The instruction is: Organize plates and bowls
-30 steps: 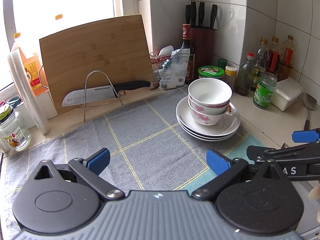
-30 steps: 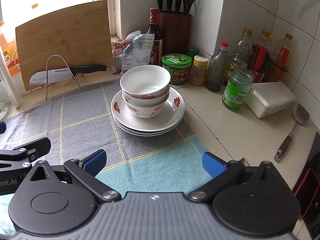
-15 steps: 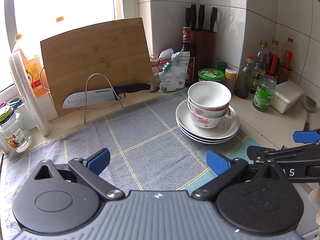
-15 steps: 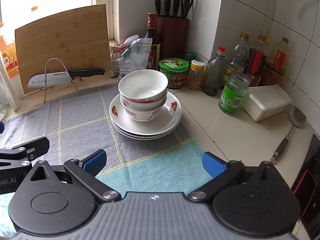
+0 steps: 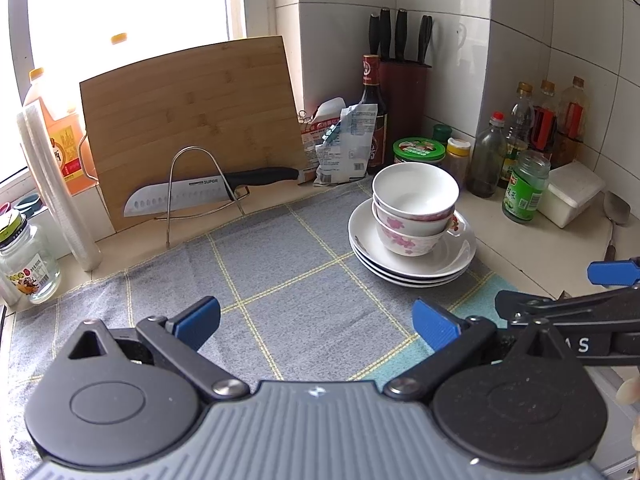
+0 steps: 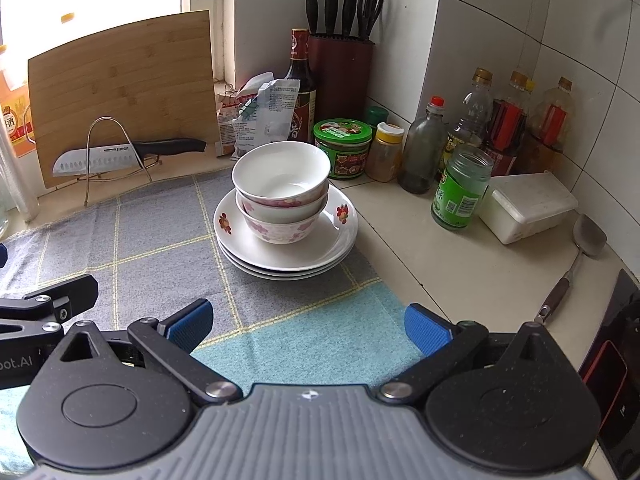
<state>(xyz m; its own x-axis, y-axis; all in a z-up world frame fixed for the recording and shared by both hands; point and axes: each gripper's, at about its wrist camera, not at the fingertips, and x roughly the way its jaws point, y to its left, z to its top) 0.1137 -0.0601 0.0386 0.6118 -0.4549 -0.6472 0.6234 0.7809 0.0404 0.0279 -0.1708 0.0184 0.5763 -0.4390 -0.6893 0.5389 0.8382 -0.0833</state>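
Note:
Two white bowls with pink flowers are nested on a stack of white plates at the right edge of the grey checked mat. My left gripper is open and empty, low over the mat, left of and nearer than the stack. My right gripper is open and empty over the mat's teal part, in front of the stack. Each gripper's side shows in the other's view.
A bamboo cutting board and a knife on a wire rack stand at the back. Sauce bottles, jars, a knife block and a white box line the wall. A spatula lies at right.
Both grippers have drawn back and up a little from the stack, which now looks slightly smaller and farther. Both stay open. The bowls and plates have not moved.

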